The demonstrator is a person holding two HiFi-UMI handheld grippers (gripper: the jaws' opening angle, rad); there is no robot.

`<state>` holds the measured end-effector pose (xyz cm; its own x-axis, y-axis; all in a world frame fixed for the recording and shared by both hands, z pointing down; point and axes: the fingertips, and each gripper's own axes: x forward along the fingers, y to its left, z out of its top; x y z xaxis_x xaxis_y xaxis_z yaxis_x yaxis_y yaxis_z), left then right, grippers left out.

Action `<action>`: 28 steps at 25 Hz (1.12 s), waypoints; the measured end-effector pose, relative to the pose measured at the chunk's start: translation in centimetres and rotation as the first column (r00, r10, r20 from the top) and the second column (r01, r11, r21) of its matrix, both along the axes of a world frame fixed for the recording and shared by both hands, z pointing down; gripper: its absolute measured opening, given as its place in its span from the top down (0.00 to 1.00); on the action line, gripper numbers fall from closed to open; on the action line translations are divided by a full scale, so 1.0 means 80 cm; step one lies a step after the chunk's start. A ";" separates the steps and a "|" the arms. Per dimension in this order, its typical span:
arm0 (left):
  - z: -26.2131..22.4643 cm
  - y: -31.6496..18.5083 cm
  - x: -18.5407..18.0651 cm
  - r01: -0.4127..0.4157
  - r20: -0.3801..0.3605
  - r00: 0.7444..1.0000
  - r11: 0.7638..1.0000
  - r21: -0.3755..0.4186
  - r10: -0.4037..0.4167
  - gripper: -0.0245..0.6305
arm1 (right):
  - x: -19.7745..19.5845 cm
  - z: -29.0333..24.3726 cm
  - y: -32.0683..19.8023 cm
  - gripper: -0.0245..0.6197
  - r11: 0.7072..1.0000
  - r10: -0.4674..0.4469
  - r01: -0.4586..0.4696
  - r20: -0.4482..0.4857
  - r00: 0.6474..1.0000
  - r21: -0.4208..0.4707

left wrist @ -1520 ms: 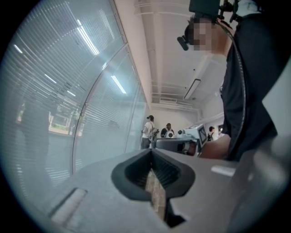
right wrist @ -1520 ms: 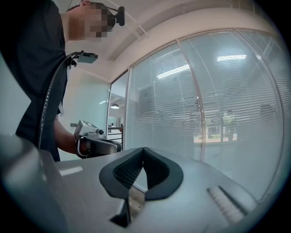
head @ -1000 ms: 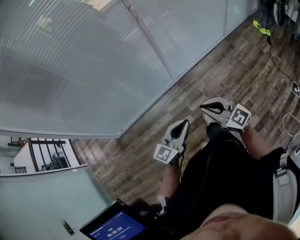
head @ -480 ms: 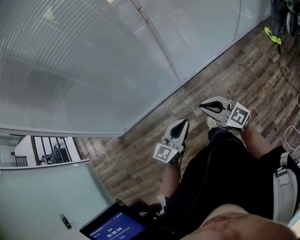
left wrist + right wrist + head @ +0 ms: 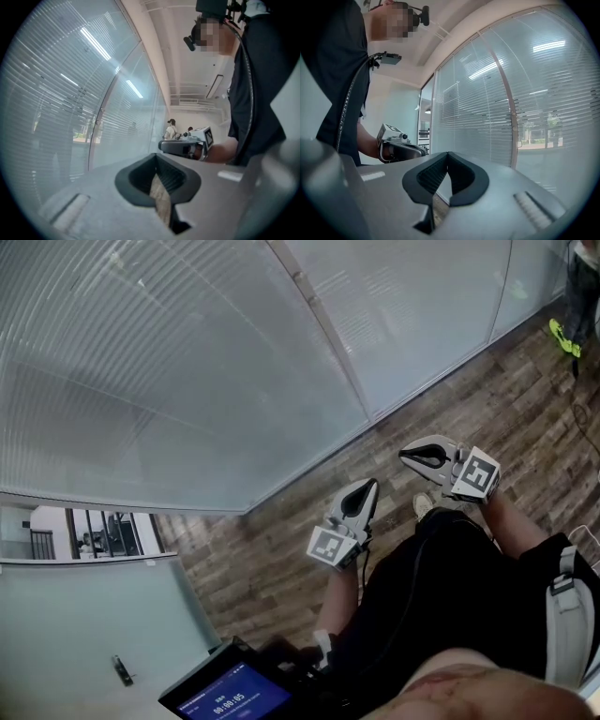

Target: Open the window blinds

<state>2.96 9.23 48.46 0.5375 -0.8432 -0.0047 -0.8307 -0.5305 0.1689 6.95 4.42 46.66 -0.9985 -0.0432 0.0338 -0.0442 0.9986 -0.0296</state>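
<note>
The window blinds (image 5: 169, 362) hang closed behind a long glass wall, their thin slats horizontal; they also fill the left of the left gripper view (image 5: 61, 93) and the right of the right gripper view (image 5: 525, 108). My left gripper (image 5: 368, 486) is held level above the wooden floor, a short way from the glass, shut with nothing in it (image 5: 157, 157). My right gripper (image 5: 405, 456) hovers beside it to the right, also shut and empty (image 5: 447, 154). Neither one touches the glass or the blinds. No cord or wand for the blinds shows.
A pale frame post (image 5: 323, 320) splits the glass panels. At lower left is a frosted door with a handle (image 5: 120, 671). A dark device with a lit screen (image 5: 225, 697) hangs at my front. A neon-yellow shoe (image 5: 561, 334) is at the far right. People (image 5: 171, 129) stand far down the hall.
The glass wall and floor have slid to the right and down in the head view as I move along the wall. Both grippers keep their place before me and stay shut.
</note>
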 end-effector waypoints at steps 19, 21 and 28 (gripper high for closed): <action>0.013 -0.113 0.019 0.078 0.065 0.995 0.996 -0.037 -0.076 0.96 | 0.024 0.019 -0.119 0.95 0.998 -0.061 0.062 0.049 0.997 -0.016; 0.015 -0.124 0.020 0.083 0.065 0.995 0.996 -0.034 -0.081 0.96 | 0.027 0.023 -0.129 0.95 0.998 -0.065 0.066 0.049 0.997 -0.023; 0.009 -0.151 0.014 0.114 0.082 0.990 0.993 -0.009 -0.113 0.96 | 0.028 0.032 -0.159 0.95 0.997 -0.083 0.083 0.038 0.996 -0.004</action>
